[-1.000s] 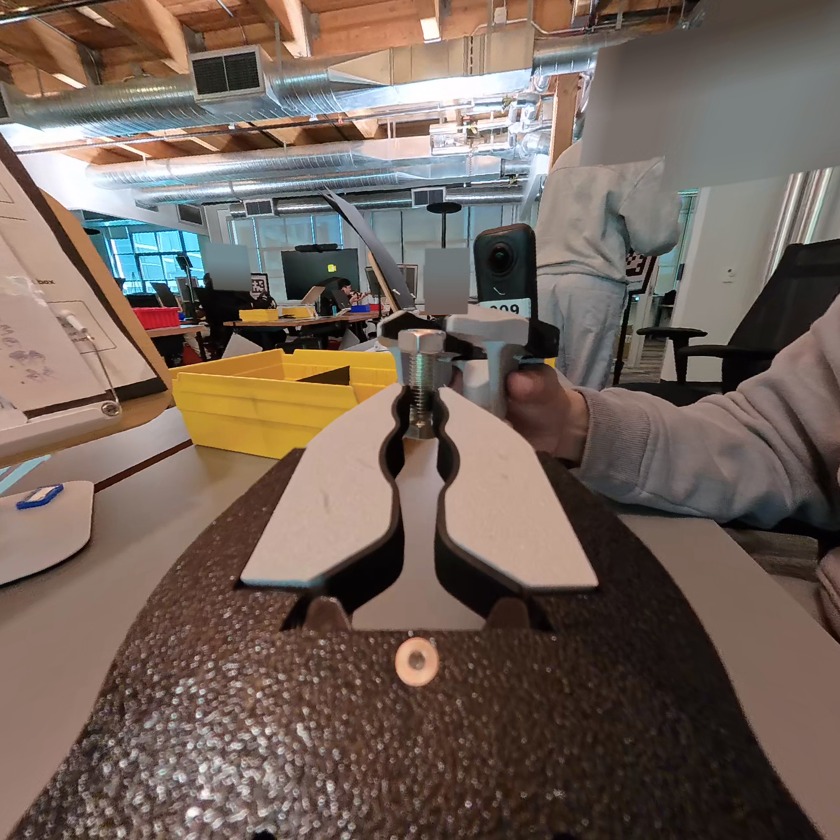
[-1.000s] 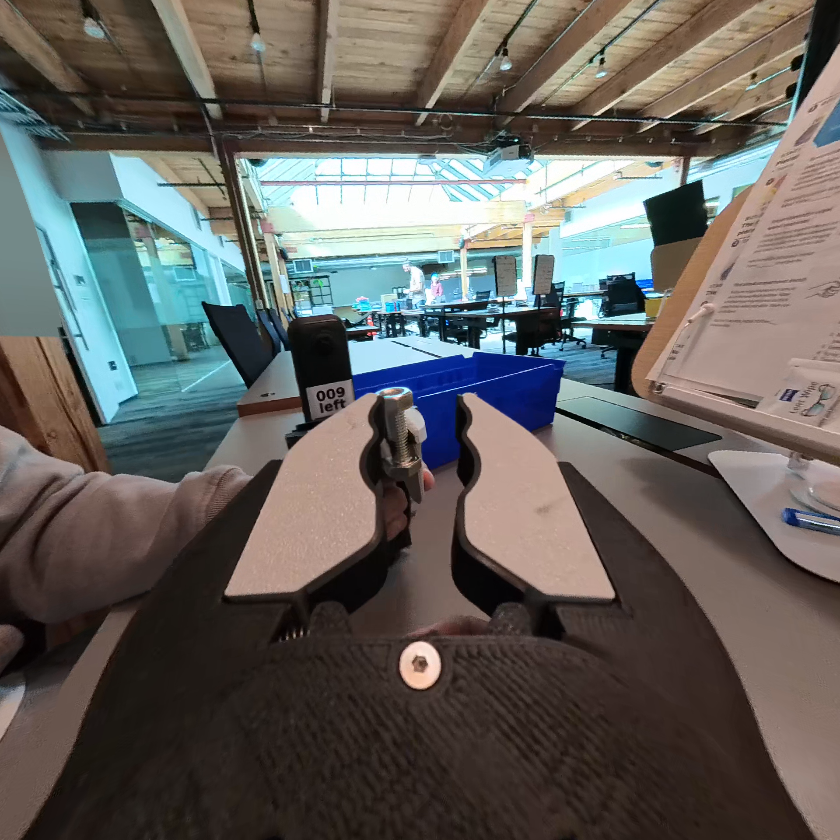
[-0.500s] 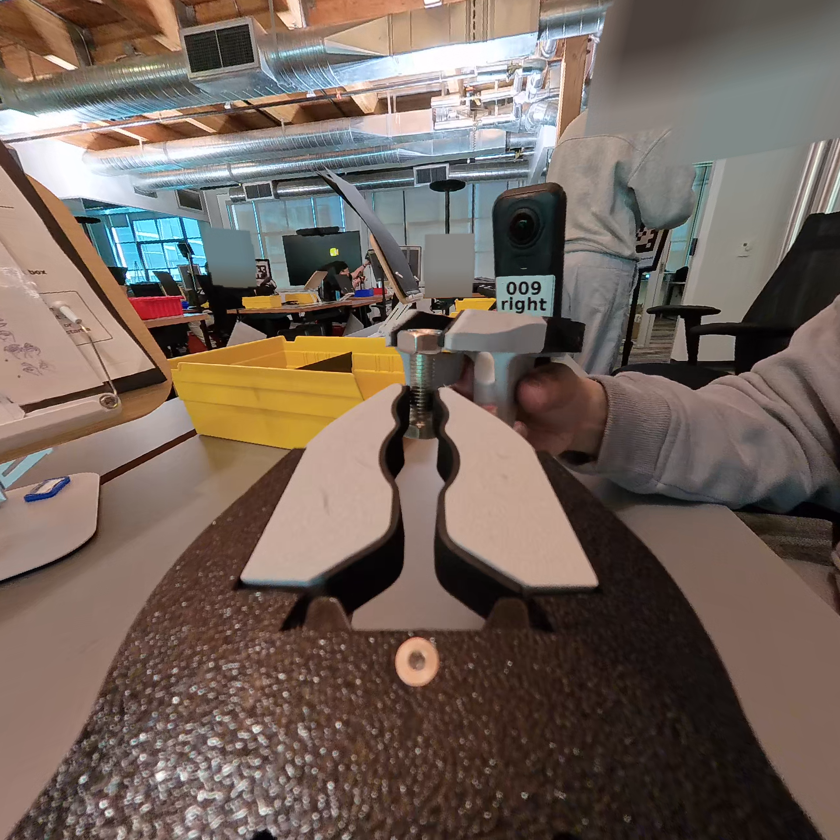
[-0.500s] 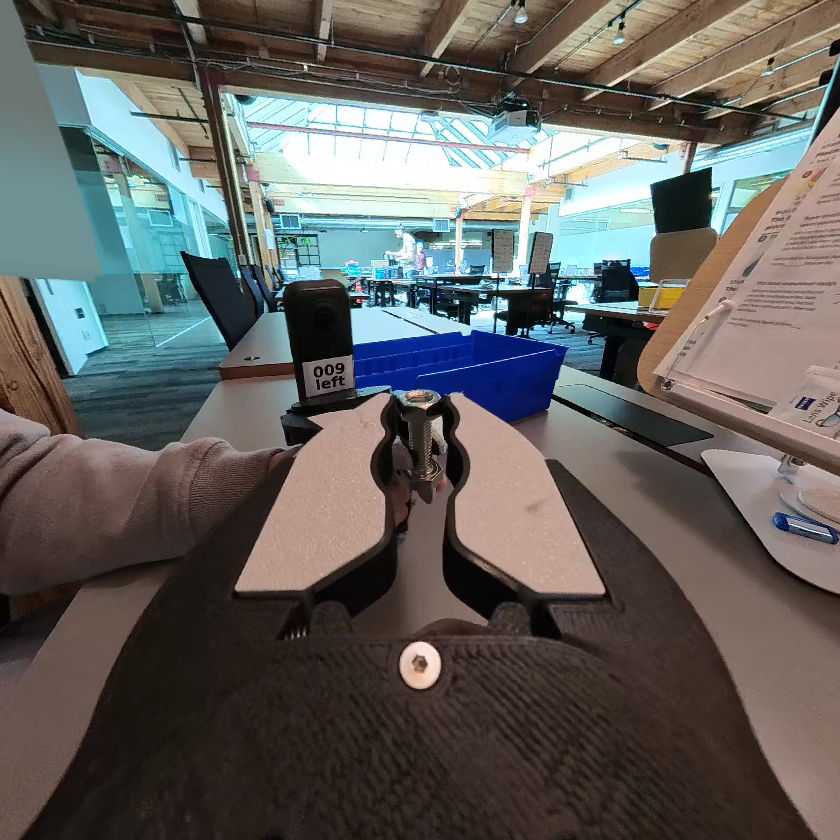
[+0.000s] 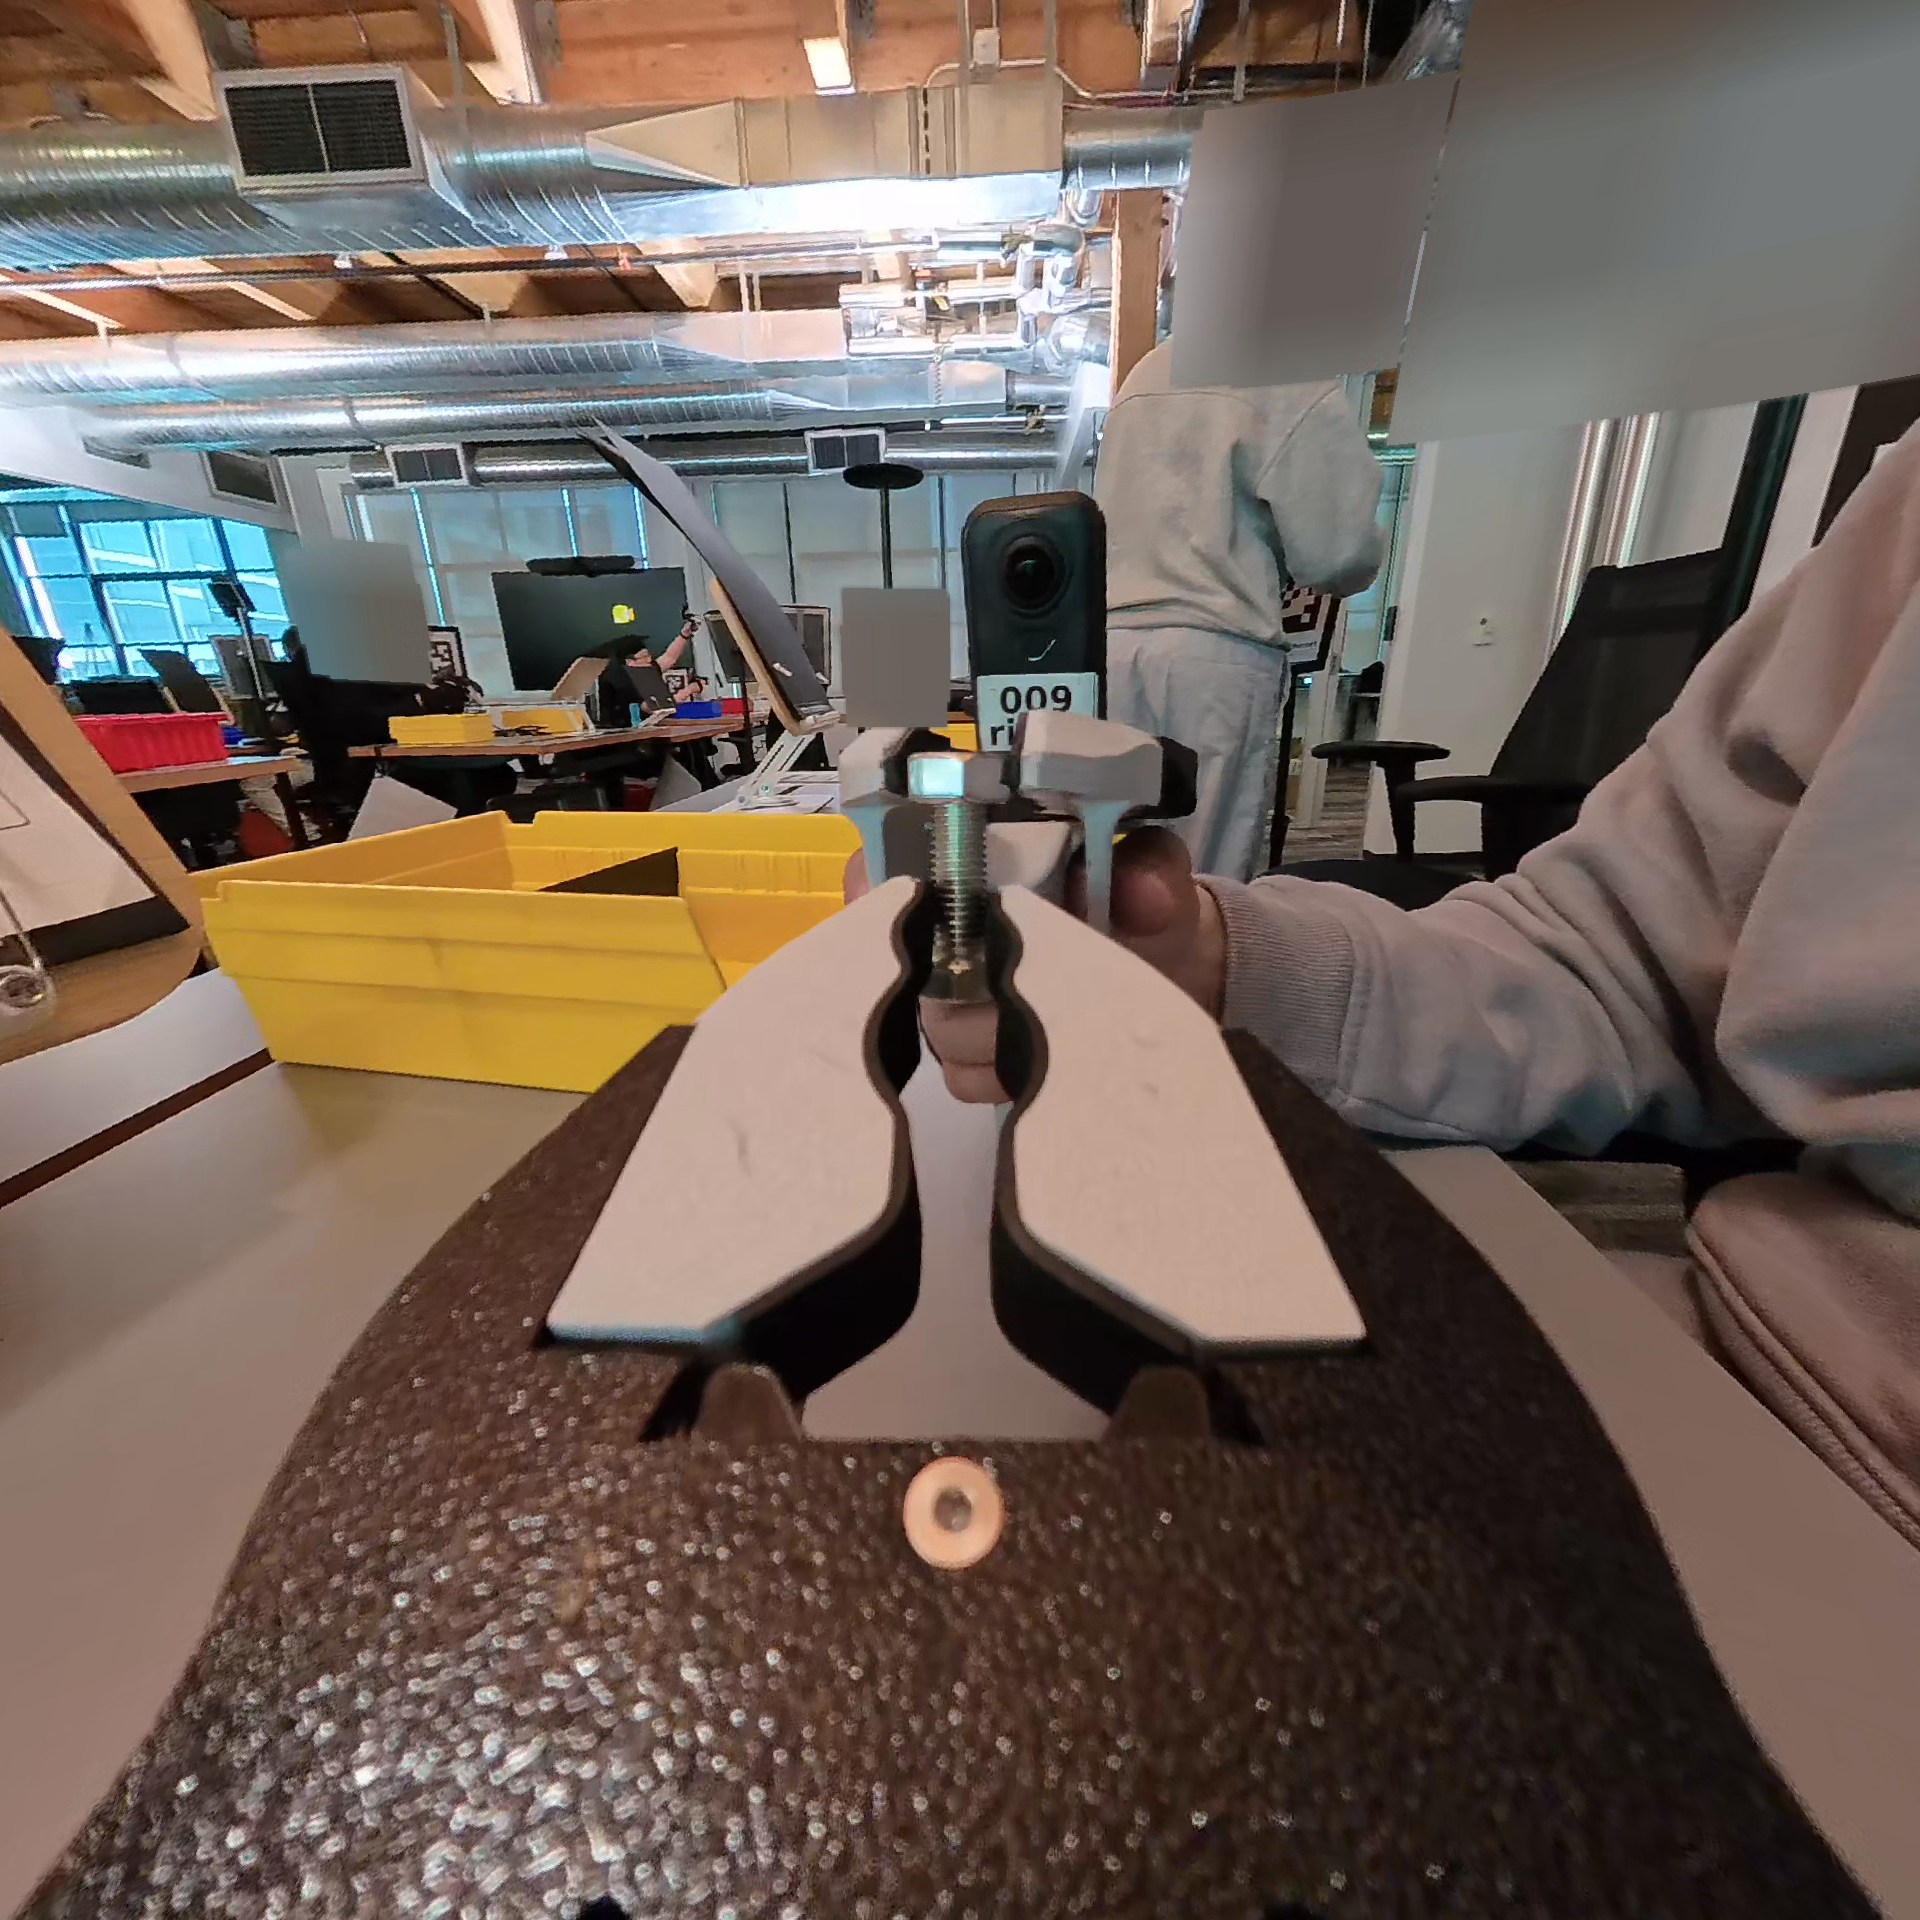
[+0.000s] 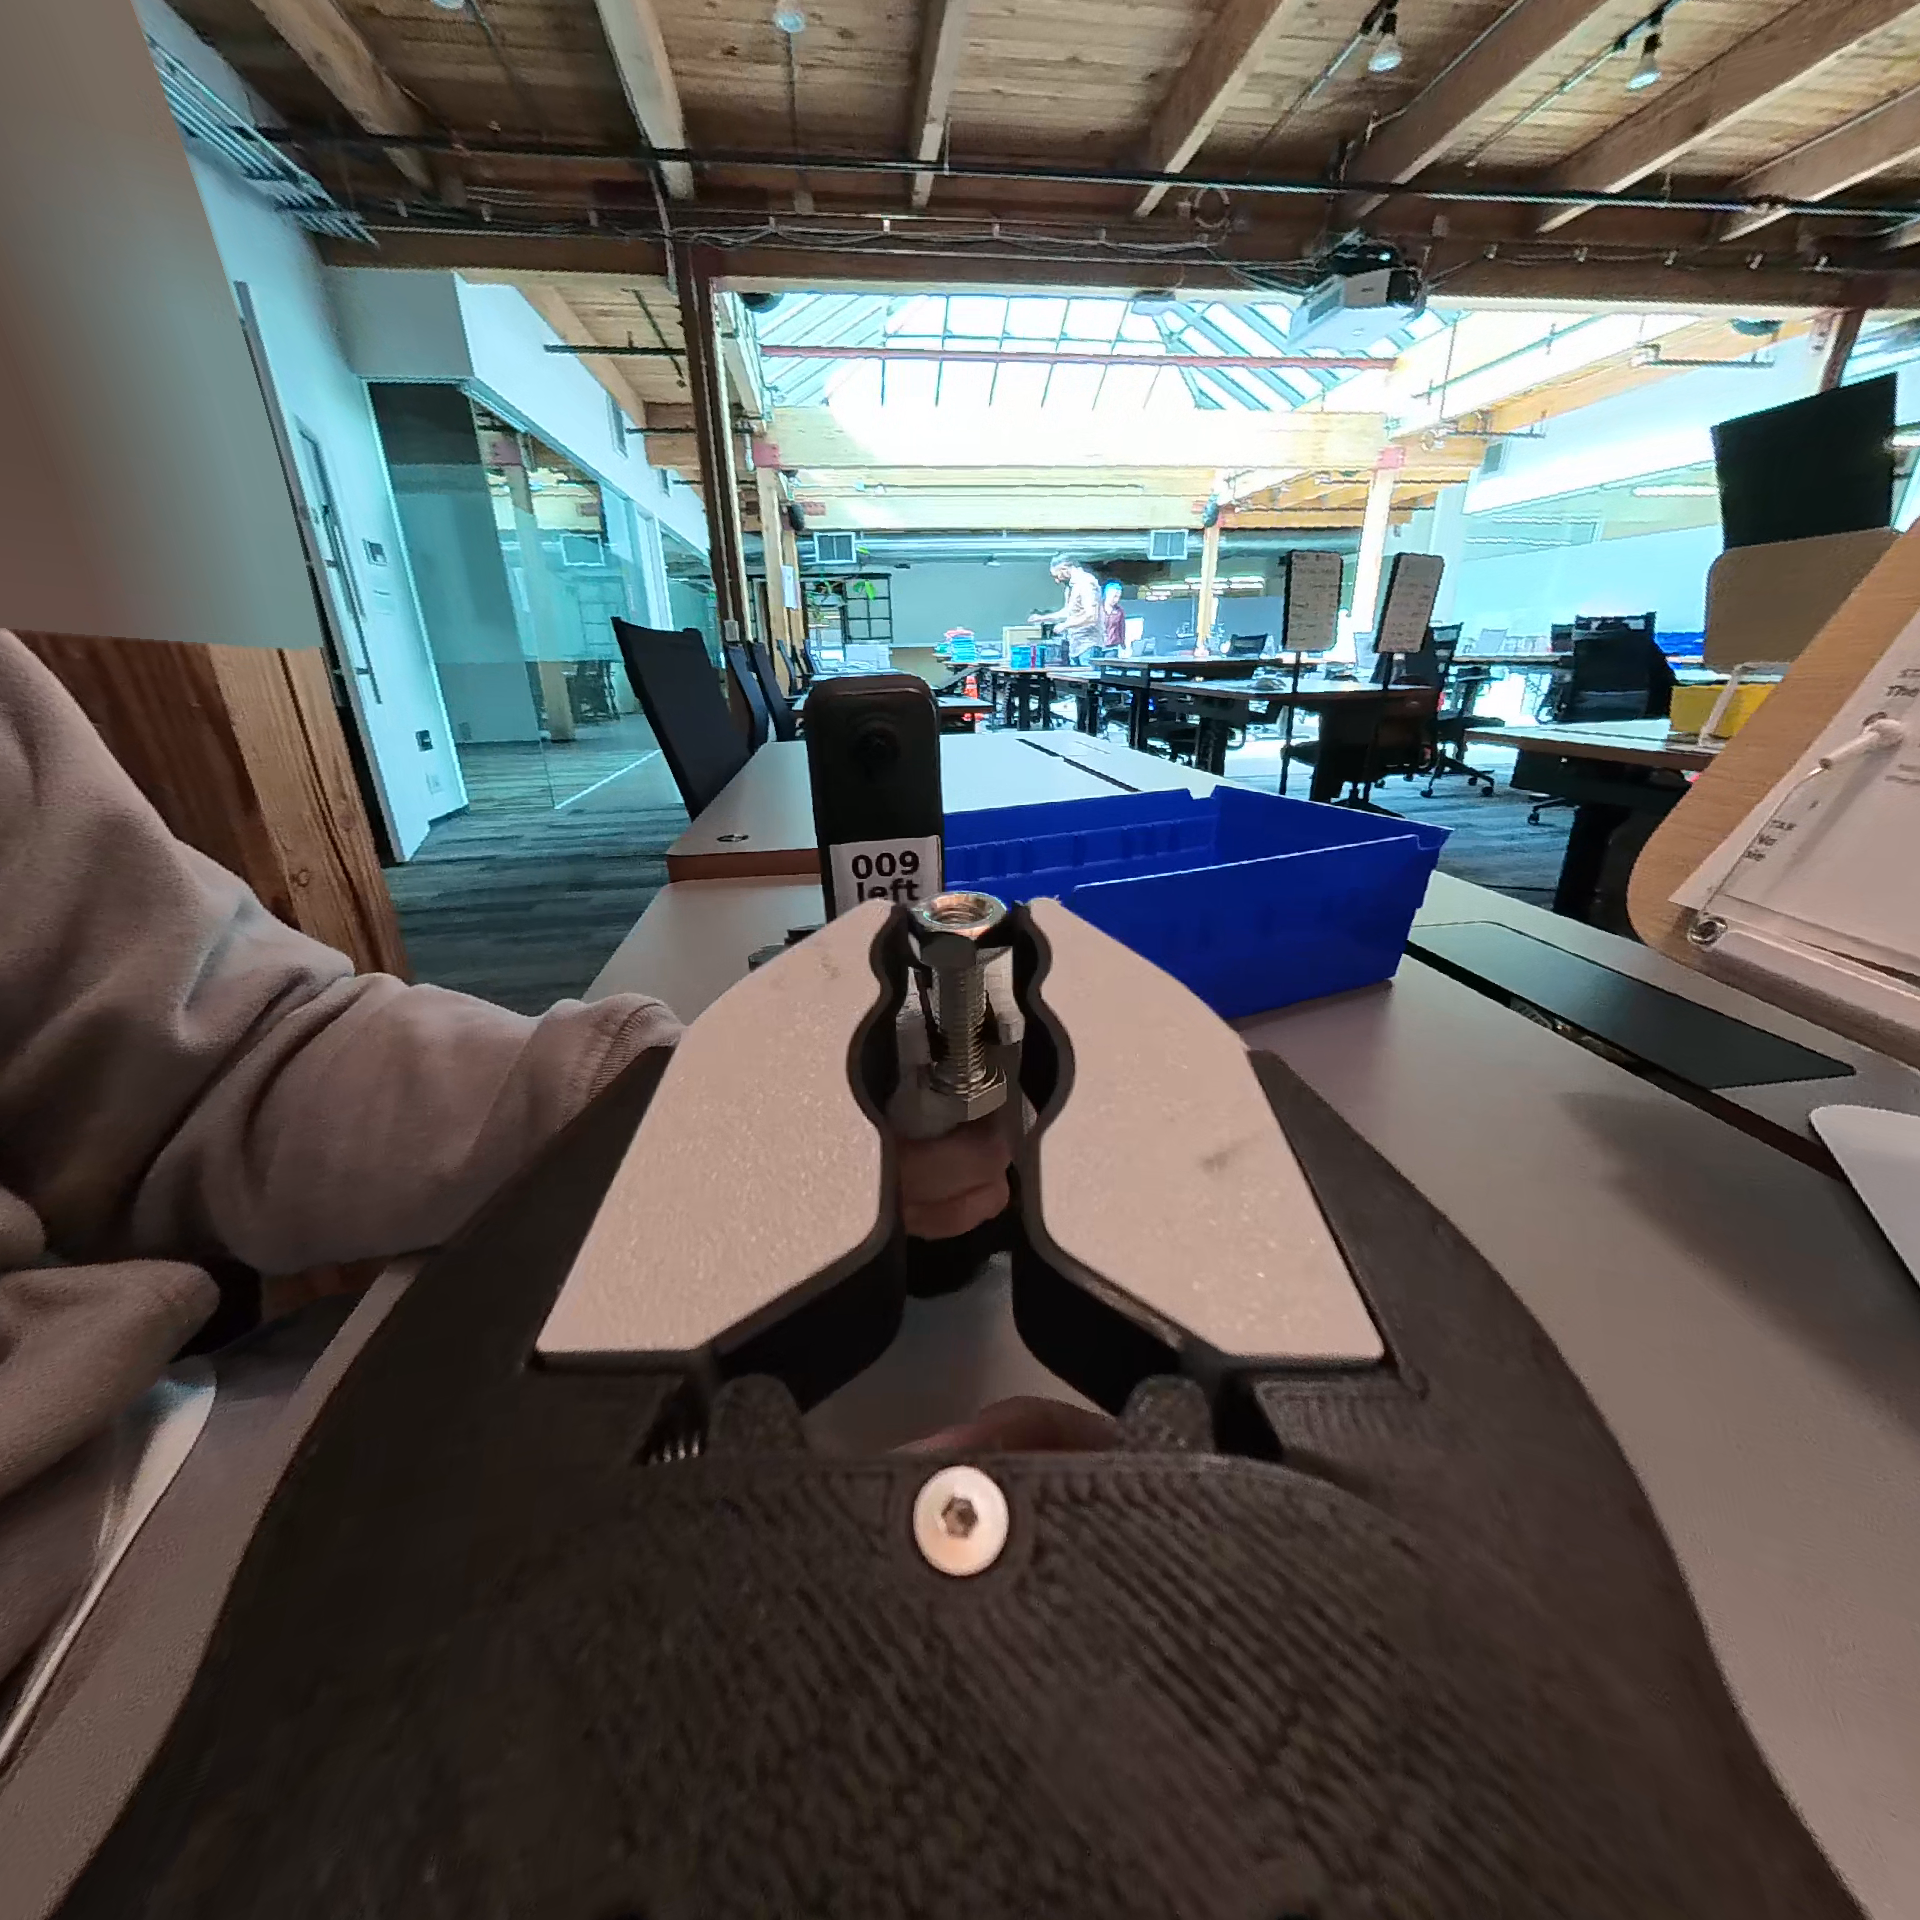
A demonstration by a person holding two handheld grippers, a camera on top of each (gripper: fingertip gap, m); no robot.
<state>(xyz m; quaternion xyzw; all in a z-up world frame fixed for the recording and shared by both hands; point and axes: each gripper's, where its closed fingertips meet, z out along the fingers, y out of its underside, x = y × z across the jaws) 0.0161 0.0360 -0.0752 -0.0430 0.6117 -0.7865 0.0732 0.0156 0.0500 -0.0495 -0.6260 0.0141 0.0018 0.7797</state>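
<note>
Hex bolt (image 5: 957, 873) stood upright above the grey table (image 5: 135, 1330), nut (image 5: 958, 971) threaded low on its shank. Was pinched narrowly on the threaded shank by the left gripper (image 5: 958, 914), pads pressing from both sides. Was clamped at the hex head (image 6: 956, 925) by the right gripper (image 6: 956, 935), facing from the opposite side. Beyond the bolt in the left wrist view: yellow bin (image 5: 447, 935); a grey sleeve (image 5: 1538, 997) beside it. Beyond the bolt in the right wrist view: blue bin (image 6: 1247, 883).
</note>
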